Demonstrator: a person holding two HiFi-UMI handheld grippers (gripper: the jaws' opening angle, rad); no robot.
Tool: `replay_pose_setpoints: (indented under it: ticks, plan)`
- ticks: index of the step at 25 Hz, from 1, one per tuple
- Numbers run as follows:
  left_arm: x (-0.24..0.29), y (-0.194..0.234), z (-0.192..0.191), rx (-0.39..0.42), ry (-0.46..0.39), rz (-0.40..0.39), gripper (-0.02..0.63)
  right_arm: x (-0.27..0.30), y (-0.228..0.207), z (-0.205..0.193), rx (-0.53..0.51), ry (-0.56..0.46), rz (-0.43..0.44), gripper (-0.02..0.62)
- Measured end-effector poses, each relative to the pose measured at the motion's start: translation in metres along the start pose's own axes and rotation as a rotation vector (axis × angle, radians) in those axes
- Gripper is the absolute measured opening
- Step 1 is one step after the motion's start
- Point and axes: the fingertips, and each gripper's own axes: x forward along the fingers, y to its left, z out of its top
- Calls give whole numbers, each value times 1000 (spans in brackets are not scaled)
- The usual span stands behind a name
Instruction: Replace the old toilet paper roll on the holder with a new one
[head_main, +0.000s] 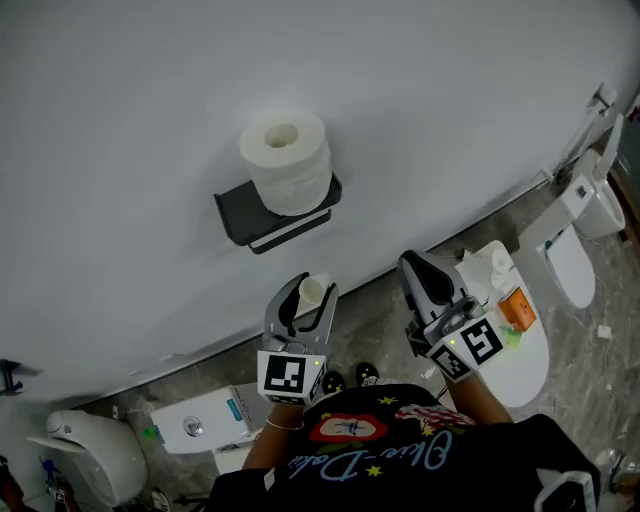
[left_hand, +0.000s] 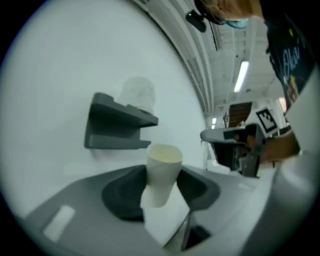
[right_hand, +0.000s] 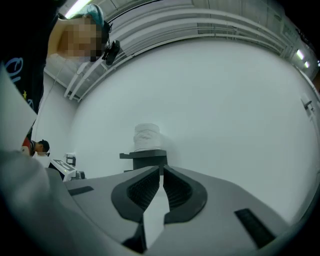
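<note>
A dark grey holder (head_main: 240, 215) is fixed to the white wall, and a full white toilet paper roll (head_main: 287, 160) stands upright on its top shelf. My left gripper (head_main: 312, 285) is below the holder and shut on an empty cardboard tube (head_main: 313, 292). In the left gripper view the tube (left_hand: 162, 172) stands between the jaws, with the holder (left_hand: 112, 127) and the roll (left_hand: 137, 95) beyond it. My right gripper (head_main: 412, 262) hovers to the right, shut and empty. In the right gripper view the gripper (right_hand: 161, 170) faces the holder (right_hand: 145, 159) and the roll (right_hand: 146, 136).
A white toilet (head_main: 575, 265) stands at the right and another (head_main: 90, 455) at the lower left beside a white cistern (head_main: 195, 425). A white rounded surface (head_main: 525, 360) near my right gripper carries an orange box (head_main: 515, 307). The floor is grey marbled stone.
</note>
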Motion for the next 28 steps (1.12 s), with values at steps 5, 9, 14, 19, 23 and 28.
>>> replay_pose_setpoints:
  ticks: [5,9,14,19,23,28]
  plan:
    - [-34,24,11,16,-41,113,186,14,20,-12,19,19,69,14]
    - [-44,30,18,26,-53,144,184,22,28,-11,13,14,96,14]
    - [-47,29,29,40,-68,151,186,23,32,-9,11,8,106,14]
    - [-47,26,33,23,-95,128,187,22,31,-6,3,4,114,14]
    - [-48,26,37,14,-107,134,189,22,34,-1,-19,3,142,14]
    - [-49,28,40,6,-112,142,189,29,46,7,-79,22,234,14]
